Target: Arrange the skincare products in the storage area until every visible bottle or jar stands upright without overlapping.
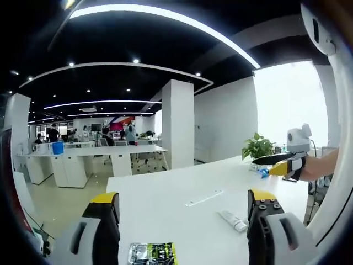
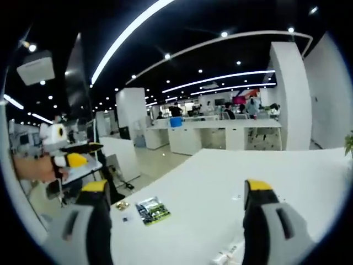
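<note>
smooth matt white table (image 1: 182,187), glossy, perhaps foil, packet (image 1: 151,254)

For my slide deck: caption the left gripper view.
Open left gripper above white table with lying white tube and green-black sachet.

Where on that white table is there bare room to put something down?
Most of the white table is bare: the wide stretch from the small tube back toward the potted plant at the far edge. In the right gripper view, the surface right of the green packet is open too. It is tighter near the front edge, around the packet and tube.
</note>
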Demonstrator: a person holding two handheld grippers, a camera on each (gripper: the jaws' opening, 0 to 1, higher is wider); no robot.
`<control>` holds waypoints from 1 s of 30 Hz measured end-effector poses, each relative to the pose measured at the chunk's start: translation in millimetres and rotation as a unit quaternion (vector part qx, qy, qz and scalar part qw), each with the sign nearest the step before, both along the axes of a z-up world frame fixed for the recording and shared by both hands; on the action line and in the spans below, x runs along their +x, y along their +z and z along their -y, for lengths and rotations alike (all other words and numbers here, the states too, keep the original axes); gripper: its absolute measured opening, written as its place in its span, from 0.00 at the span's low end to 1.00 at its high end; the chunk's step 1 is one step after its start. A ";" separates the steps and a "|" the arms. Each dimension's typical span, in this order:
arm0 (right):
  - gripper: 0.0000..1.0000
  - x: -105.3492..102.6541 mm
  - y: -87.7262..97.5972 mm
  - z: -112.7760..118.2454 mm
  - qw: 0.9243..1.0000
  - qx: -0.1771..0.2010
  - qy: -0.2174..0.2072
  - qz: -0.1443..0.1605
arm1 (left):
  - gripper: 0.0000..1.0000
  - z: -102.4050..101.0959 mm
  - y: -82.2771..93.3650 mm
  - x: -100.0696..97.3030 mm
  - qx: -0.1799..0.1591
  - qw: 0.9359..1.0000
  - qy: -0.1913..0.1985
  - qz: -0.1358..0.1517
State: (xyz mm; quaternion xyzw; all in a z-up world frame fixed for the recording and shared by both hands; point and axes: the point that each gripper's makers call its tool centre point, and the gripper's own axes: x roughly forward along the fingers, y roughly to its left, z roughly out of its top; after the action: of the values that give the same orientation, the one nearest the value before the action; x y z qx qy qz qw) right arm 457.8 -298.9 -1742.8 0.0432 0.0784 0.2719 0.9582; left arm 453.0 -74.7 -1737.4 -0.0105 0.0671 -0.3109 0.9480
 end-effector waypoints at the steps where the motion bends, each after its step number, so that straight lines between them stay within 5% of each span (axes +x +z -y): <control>1: 0.99 0.2 0.7 0.4 1.000 0.004 -0.001 0.000 | 0.99 1.4 2.1 -0.7 0.000 1.000 -0.004 0.006; 22: 0.99 0.8 -9.5 9.8 1.000 -0.024 -0.012 -0.014 | 0.99 5.2 -16.9 -2.6 0.020 0.999 -0.012 -0.024; 30: 0.99 3.2 -12.0 14.4 0.999 -0.024 -0.018 -0.016 | 0.88 9.5 -21.2 -2.5 0.030 0.999 -0.027 -0.018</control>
State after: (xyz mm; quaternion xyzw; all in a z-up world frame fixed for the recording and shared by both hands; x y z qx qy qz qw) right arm 461.0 -313.3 -1754.8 0.0255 0.0994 0.2522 0.9622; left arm 450.6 -84.2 -1758.6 0.0145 0.0939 -0.3341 0.9377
